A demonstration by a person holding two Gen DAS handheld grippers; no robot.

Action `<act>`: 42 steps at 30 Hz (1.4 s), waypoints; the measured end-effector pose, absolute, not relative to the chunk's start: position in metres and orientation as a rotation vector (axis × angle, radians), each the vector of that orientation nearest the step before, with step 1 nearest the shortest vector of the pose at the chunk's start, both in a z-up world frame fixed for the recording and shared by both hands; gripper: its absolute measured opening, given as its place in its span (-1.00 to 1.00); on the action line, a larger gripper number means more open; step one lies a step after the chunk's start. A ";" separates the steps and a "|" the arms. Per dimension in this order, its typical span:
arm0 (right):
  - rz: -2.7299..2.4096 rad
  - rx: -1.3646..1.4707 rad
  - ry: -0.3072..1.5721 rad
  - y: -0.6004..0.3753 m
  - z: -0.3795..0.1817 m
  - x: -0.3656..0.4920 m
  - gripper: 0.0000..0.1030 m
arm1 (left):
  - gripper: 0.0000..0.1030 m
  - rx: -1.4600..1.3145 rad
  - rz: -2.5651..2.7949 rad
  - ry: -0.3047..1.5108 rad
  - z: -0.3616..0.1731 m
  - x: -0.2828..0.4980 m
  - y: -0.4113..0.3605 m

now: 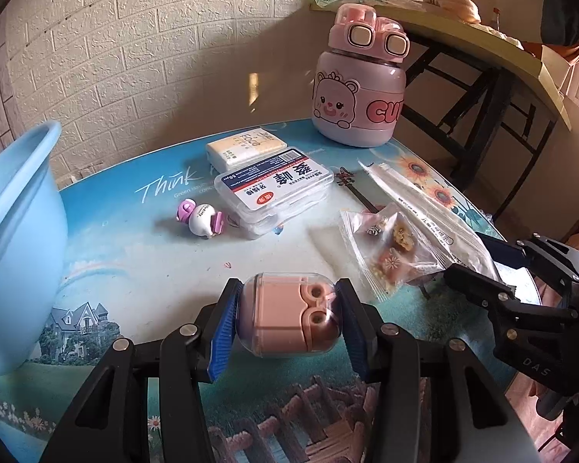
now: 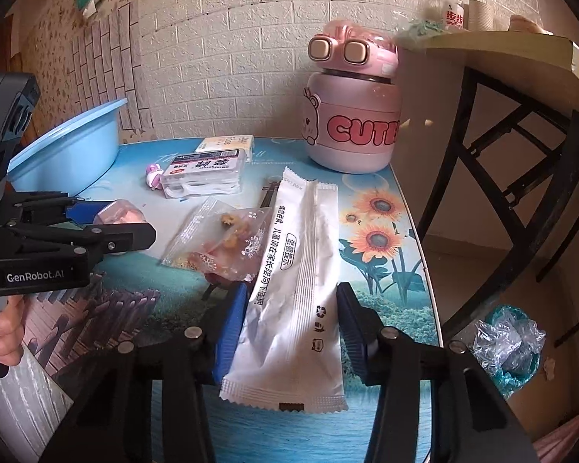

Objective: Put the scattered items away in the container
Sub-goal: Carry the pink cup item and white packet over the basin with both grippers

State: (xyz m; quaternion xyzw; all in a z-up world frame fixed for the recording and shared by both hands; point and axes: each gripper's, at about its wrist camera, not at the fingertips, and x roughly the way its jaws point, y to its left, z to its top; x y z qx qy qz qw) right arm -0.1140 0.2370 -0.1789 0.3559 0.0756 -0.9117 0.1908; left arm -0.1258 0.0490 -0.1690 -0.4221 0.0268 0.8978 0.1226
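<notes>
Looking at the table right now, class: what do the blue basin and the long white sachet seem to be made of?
Blue basin: probably moulded plastic, smooth and slightly glossy, with a rolled rim. Long white sachet: looks like thin plastic or foil film, crinkled, with serrated crimped ends.

One blue basin (image 1: 15,239), one pink bottle (image 1: 361,88), two clear boxes (image 1: 274,189), two sachets (image 2: 293,289), one tissue pack (image 1: 245,146), two small toys (image 1: 202,218).

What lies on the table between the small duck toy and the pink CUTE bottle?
In the left wrist view, the clear floss-pick box and the tissue pack behind it lie between the duck toy and the bottle.
</notes>
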 end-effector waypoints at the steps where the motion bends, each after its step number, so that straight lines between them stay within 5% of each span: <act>1: -2.560 0.996 0.214 0.237 -0.178 -0.113 -0.24 | -0.09 -1.231 2.619 0.077 -0.169 -0.125 0.049; 42: -2.657 0.841 0.211 0.214 -0.093 -0.075 -0.32 | -0.09 -0.948 2.765 -0.082 -0.080 -0.083 -0.012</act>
